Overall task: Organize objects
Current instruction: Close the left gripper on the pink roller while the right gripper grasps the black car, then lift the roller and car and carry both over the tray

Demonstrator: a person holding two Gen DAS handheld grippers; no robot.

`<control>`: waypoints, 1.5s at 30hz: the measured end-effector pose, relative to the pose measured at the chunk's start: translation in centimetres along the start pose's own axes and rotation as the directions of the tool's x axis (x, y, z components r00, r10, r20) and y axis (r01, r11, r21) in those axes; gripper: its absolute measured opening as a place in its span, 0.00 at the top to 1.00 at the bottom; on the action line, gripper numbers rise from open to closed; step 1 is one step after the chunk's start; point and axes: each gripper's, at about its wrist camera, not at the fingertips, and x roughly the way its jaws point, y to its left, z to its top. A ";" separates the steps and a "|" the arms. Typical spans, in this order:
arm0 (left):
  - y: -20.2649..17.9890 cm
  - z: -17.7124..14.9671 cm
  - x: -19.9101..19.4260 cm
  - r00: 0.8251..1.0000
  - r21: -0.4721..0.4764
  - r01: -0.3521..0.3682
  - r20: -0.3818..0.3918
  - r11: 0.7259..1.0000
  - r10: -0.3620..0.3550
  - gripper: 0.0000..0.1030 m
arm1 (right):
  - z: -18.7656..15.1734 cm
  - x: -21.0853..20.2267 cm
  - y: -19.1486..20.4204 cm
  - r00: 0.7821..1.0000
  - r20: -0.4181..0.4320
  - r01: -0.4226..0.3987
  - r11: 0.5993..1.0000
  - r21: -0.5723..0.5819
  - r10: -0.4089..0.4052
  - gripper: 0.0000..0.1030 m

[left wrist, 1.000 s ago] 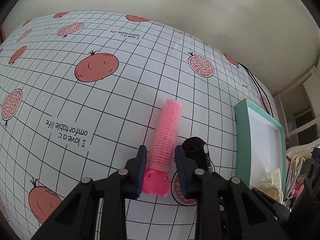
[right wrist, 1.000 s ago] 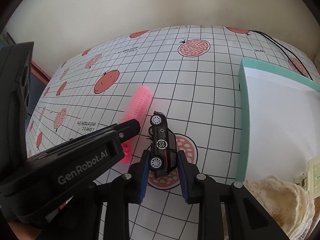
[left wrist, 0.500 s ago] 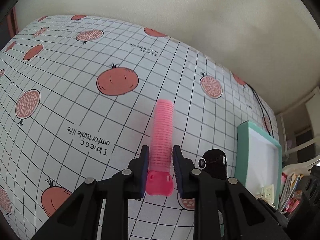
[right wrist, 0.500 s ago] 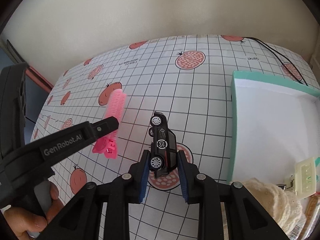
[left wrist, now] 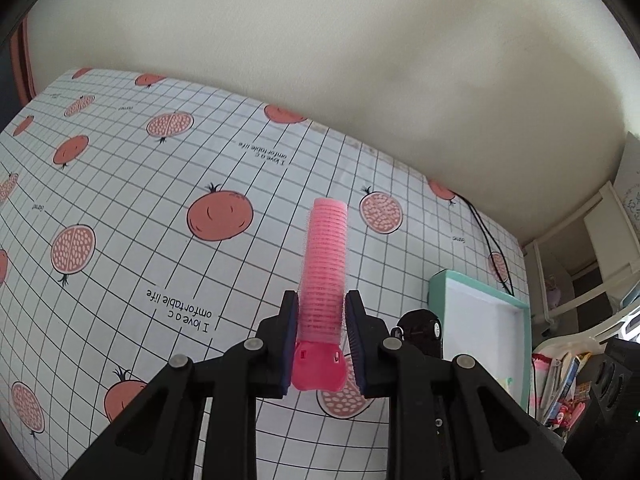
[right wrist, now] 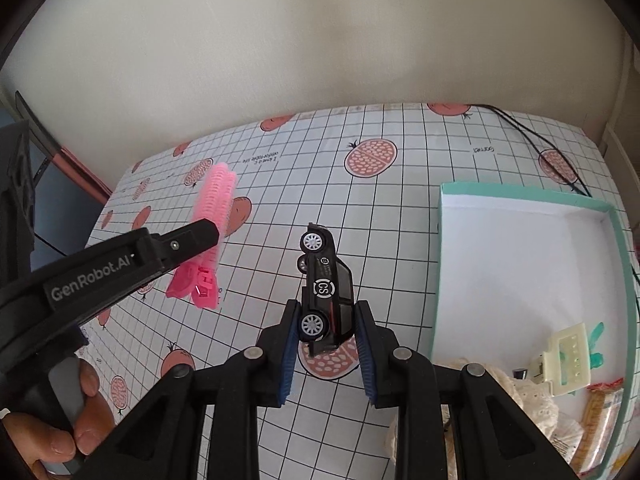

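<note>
Aloft, my left gripper clamps the light, springy pink bristled hair roller near its clip end, while my right gripper pinches the small, hard black toy car across its rear, the mint-rimmed white box at three o'clock.

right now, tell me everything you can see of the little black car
The black toy car is a small glossy model with silver spoked wheels and a white "CS" roundel on its door. It is turned on its side, one end clamped between the right gripper and its blue pads, the other end pointing away, held above the fruit-print tablecloth, left of the teal-rimmed box.
</note>
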 end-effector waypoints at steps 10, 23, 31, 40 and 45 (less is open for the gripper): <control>-2.2 0.4 -2.7 0.997 0.028 0.051 0.057 0.998 -0.053 0.76 | 0.6 -2.5 -1.6 0.999 0.037 0.025 1.000 0.013 -0.025 0.72; -6.0 -0.8 -2.4 0.995 0.082 0.079 0.047 0.994 -0.083 0.76 | 0.7 -4.4 -6.6 0.996 0.041 0.068 0.992 0.106 -0.073 0.72; -9.4 -2.4 -1.3 0.992 0.134 0.120 0.013 0.984 -0.123 0.76 | 0.2 -5.6 -10.8 0.990 0.037 0.131 0.978 0.162 -0.139 0.72; -13.3 -4.4 0.1 0.987 0.217 0.157 -0.024 0.963 -0.156 0.76 | -0.8 -7.4 -15.9 0.979 0.031 0.189 0.949 0.251 -0.203 0.72; -14.5 -5.5 1.2 0.985 0.241 0.175 -0.038 0.955 -0.171 0.76 | -1.3 -7.9 -17.6 0.972 0.024 0.217 0.937 0.275 -0.232 0.72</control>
